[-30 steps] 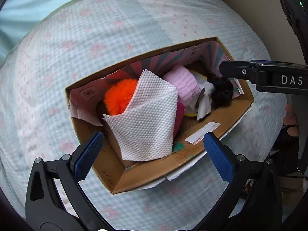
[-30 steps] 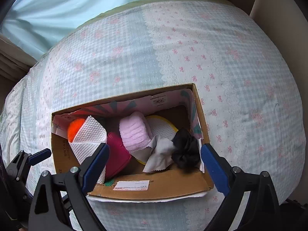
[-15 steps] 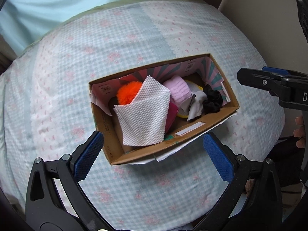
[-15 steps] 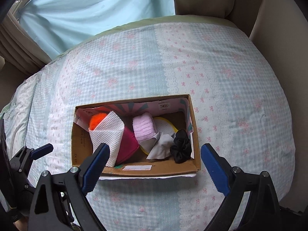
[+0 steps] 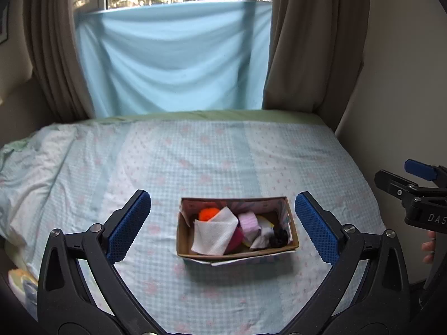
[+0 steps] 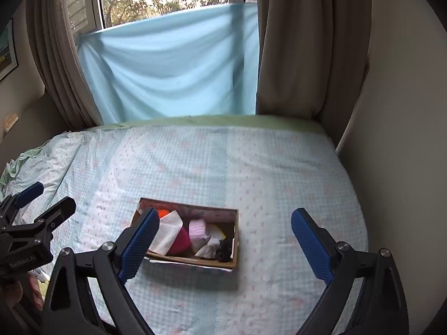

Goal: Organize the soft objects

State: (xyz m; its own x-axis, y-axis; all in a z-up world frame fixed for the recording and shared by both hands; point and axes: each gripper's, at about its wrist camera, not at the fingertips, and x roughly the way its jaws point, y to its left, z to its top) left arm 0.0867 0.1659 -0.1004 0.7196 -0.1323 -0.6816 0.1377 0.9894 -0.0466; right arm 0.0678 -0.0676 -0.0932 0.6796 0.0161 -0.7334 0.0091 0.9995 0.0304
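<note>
A cardboard box (image 5: 237, 254) (image 6: 192, 262) sits on the bed. It holds a white paper towel (image 5: 213, 233) (image 6: 166, 234), an orange pom-pom (image 5: 208, 213), a pink folded cloth (image 5: 248, 222) (image 6: 197, 230), a magenta piece (image 6: 180, 241), a grey-white cloth (image 5: 262, 240) and a black scrunchie (image 5: 278, 237) (image 6: 225, 248). My left gripper (image 5: 222, 226) is open and empty, held back above the near side of the box. My right gripper (image 6: 225, 240) is open and empty, also held back from the box. Each gripper shows at the edge of the other's view.
The bed (image 5: 223, 162) has a pale blue checked sheet with pink bows. A light blue cloth (image 5: 173, 55) hangs over the window, between brown curtains (image 5: 301, 42). A wall (image 5: 396, 97) runs along the bed's right side. A rumpled pillow (image 5: 33, 162) lies at left.
Both grippers have pulled well back and up from the box, so it looks much smaller and the window and curtains have come into view. Both stay open and empty.
</note>
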